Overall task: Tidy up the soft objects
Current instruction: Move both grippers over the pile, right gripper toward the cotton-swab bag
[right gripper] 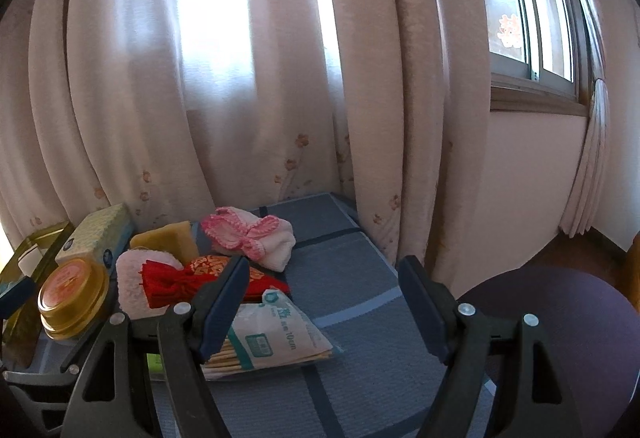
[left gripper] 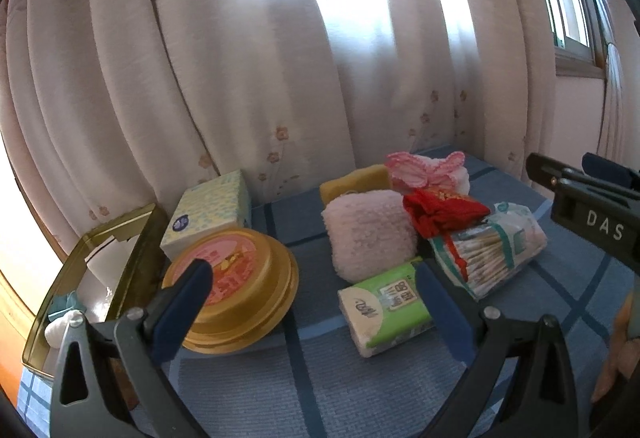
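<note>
Curtained table (left gripper: 280,378); fluffy pink towel (left gripper: 370,238)

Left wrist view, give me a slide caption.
Open left gripper hovers over a blue tablecloth near a green tissue pack, pink towel and gold tin.

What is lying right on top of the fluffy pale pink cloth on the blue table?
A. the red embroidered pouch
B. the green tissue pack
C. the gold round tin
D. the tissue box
A: the red embroidered pouch rests partly on the fluffy pale pink cloth, while the green tissue pack lies in front of it and the gold round tin stands apart to the left.
</note>
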Action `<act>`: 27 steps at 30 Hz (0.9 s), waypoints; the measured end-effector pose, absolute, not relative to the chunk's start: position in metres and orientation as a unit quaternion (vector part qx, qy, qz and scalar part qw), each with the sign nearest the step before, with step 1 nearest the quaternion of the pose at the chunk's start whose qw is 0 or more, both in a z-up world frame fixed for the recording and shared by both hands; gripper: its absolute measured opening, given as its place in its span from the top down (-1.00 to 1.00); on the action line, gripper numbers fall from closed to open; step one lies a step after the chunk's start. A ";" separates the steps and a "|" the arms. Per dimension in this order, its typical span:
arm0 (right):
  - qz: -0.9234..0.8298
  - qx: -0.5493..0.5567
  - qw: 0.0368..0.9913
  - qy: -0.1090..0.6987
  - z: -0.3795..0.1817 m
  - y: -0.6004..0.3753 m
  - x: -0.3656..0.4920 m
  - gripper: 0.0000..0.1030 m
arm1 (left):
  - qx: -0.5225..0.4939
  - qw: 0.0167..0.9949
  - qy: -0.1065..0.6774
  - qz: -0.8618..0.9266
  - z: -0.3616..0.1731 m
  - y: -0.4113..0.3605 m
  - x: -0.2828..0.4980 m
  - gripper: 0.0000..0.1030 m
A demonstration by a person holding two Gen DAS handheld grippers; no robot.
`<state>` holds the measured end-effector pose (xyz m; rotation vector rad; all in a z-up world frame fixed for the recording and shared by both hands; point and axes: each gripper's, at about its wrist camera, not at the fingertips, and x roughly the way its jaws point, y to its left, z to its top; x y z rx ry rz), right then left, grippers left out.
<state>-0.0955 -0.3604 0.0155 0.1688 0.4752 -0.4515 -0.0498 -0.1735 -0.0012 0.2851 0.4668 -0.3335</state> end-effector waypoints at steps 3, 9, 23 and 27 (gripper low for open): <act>-0.225 0.082 0.941 0.237 0.015 -0.363 -0.095 -0.53 | 0.140 0.949 0.230 -0.165 -0.001 -0.176 -0.050 -0.99; -0.229 0.081 0.939 0.244 0.014 -0.366 -0.093 -0.53 | 0.144 0.947 0.231 -0.169 -0.002 -0.179 -0.051 -0.99; -0.222 0.082 0.931 0.280 0.009 -0.385 -0.093 -0.53 | 0.120 0.943 0.255 -0.178 -0.005 -0.175 -0.043 -0.99; -0.175 0.095 0.935 0.294 0.006 -0.386 -0.092 -0.53 | 0.105 0.941 0.268 -0.181 -0.007 -0.171 -0.040 -0.99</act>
